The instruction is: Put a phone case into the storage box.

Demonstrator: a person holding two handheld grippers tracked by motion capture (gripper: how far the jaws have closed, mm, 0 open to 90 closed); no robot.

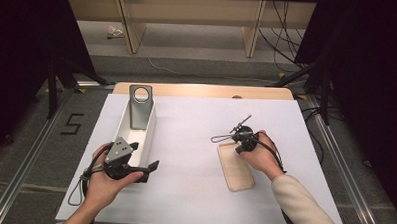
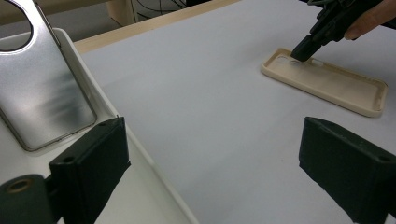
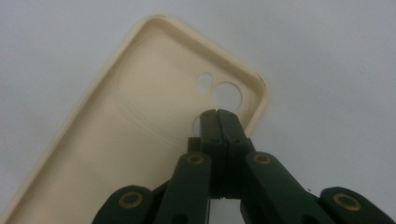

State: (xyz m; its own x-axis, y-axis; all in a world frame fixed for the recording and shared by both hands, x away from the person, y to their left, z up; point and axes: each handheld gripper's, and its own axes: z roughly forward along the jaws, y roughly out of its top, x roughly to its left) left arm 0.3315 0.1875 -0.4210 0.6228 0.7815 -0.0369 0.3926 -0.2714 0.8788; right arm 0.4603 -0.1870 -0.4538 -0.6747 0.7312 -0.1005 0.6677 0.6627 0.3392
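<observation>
The right gripper [image 3: 218, 113] has its jaws pressed together with nothing between them, tips down inside the cream phone case [image 3: 140, 135] near its camera holes. That case lies open side up on the white table [image 1: 195, 142]. The left gripper [image 2: 210, 154] has its jaws spread wide, empty, at the near end of the white tray [image 1: 148, 135], where a silver phone case [image 1: 139, 107] leans upright

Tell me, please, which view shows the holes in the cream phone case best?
The right gripper view: the phone case lies close below, its holes clear. The left gripper view shows the case far off, side-on; the high view shows it small, holes hidden.
</observation>
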